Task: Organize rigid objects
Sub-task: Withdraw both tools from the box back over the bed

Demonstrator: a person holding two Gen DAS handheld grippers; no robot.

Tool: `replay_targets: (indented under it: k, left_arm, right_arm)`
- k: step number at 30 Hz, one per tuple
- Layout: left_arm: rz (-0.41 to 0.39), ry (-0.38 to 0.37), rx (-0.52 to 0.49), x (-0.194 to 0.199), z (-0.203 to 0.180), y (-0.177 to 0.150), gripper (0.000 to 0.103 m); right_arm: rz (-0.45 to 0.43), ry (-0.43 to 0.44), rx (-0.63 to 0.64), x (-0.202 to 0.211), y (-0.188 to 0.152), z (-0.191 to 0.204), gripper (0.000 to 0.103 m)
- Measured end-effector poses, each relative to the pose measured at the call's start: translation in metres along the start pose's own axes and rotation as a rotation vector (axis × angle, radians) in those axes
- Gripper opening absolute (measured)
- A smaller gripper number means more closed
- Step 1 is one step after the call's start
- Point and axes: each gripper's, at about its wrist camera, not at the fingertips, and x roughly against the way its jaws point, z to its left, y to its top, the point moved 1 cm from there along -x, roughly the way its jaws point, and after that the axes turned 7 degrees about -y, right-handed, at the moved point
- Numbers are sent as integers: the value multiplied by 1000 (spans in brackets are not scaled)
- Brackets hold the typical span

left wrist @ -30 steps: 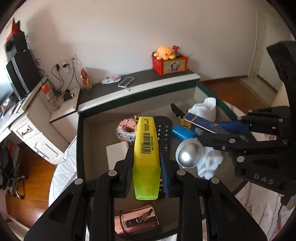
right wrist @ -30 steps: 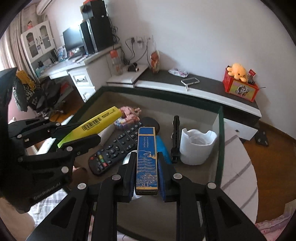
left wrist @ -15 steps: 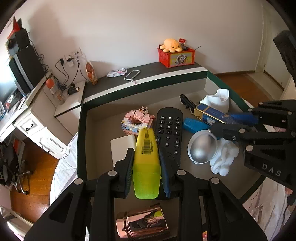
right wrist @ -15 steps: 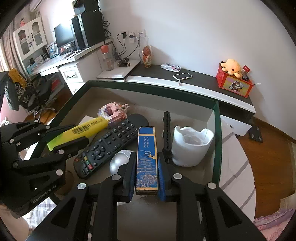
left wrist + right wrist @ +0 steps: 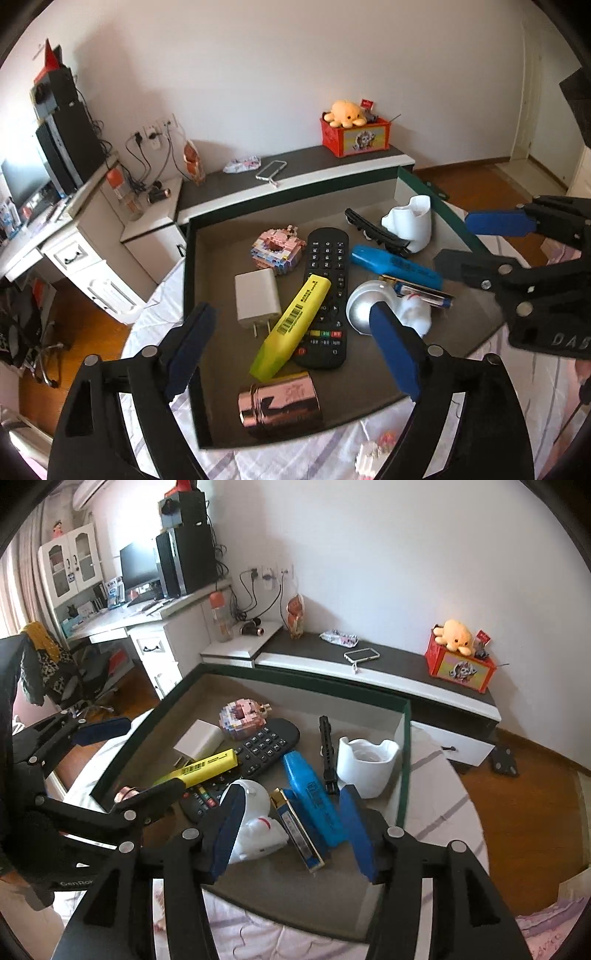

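Observation:
A shallow box (image 5: 207, 373) (image 5: 404, 738) holds rigid objects. A yellow highlighter (image 5: 291, 326) (image 5: 201, 768) lies slanted across a black remote (image 5: 325, 295) (image 5: 258, 746). A narrow blue patterned box (image 5: 421, 291) (image 5: 299, 834) lies beside a blue stapler-like thing (image 5: 395, 266) (image 5: 314, 794) and a white astronaut figure with a silver visor (image 5: 369, 306) (image 5: 255, 823). My left gripper (image 5: 291, 347) is open and empty above the highlighter. My right gripper (image 5: 291, 834) is open and empty above the patterned box.
The box also holds a white charger (image 5: 256, 299), a pink brick model (image 5: 277, 247), a white cup (image 5: 410, 221), a black clip (image 5: 373, 230) and a rose-gold tin (image 5: 279, 402). A low cabinet with a phone (image 5: 271, 170) and red box (image 5: 354, 134) stands behind.
Both grippers have opened and pulled back. The highlighter has dropped from the left onto the remote. The blue patterned box has dropped from the right beside the astronaut.

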Motion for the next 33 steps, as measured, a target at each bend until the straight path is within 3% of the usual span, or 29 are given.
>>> replay_targets:
  k: [8,13,19,21,30,33]
  left_arm:
    - [-62,29,-22,45,-16,-16,99]
    - [-91,37,-28,68,-27,-36,102]
    - [-81,45,-29,80,-39,-62,102]
    - [-85,52,-27,85,-44,-73,102]
    - [-36,120,113,81,-51,-127,102]
    - [-2,172,142,72,-51,-141,103]
  right_arm:
    - [-44,-7,7,36,-21,-3,56]
    - [-58,-34,20,54,-39,-6,70]
    - [-71,-56,5,73,-66,-16,72]
    - [-66,-59,3,76,-76,-17,78]
    - [-45,-65,-25,78,-118,-17,79]
    - [-66,-138,-37,83,-132,-19,80]
